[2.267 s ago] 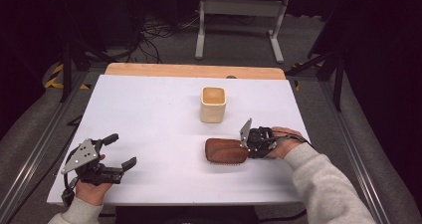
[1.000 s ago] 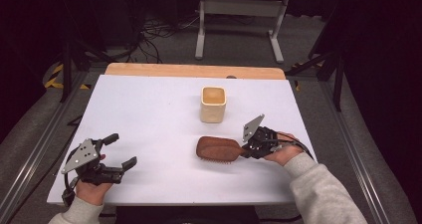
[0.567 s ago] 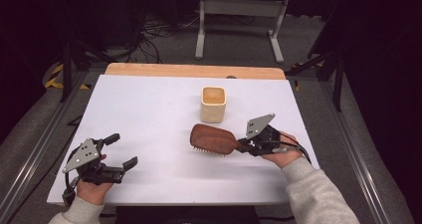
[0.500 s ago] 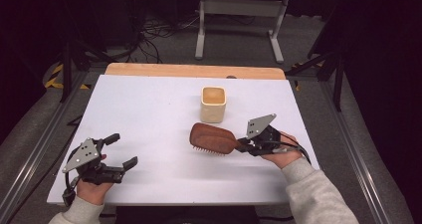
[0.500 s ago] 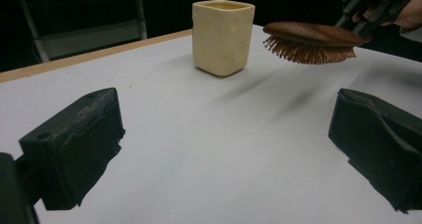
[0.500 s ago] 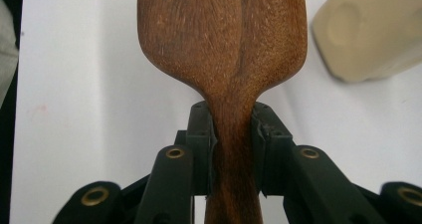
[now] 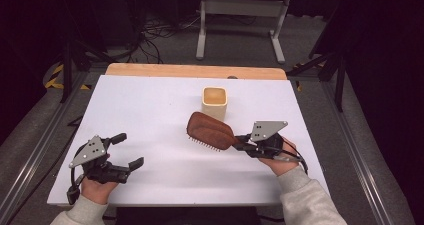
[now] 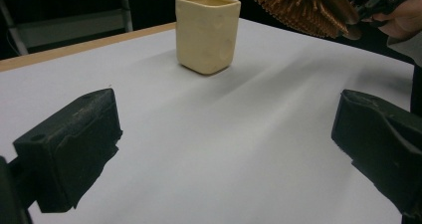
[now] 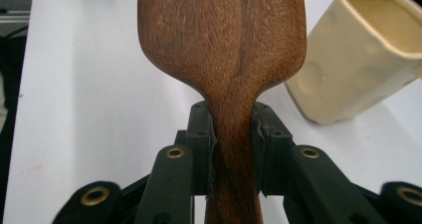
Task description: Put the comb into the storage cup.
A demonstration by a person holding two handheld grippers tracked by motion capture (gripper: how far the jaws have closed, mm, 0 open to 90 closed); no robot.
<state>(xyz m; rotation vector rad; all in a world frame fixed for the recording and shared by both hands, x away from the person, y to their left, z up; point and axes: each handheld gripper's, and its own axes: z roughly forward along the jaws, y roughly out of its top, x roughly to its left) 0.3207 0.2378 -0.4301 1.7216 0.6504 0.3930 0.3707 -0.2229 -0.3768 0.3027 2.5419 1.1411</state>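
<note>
A brown wooden hairbrush [image 7: 210,131] hangs above the white table, bristles down, its head pointing left and slightly away. My right gripper [image 7: 243,142] is shut on the brush's handle [image 9: 233,134], both pads pressed against the wood. The brush head [image 8: 308,7] also shows at the top right of the left gripper view, with bristles hanging down. A cream square cup [image 7: 215,101] stands upright just beyond the brush, also seen as the cup [image 8: 206,32] and the cup [image 9: 363,50]. My left gripper [image 7: 125,150] rests open at the table's near left, nothing between its jaws.
The white table [image 7: 150,115] has a wooden strip [image 7: 195,71] along its far edge. A metal stand [image 7: 240,15] and cables lie on the floor beyond. Dark rails run down both sides of the table.
My right gripper has lifted the hairbrush off the table and carried it left and away, toward the cup. The brush head now tilts upward. My left gripper has stayed where it was.
</note>
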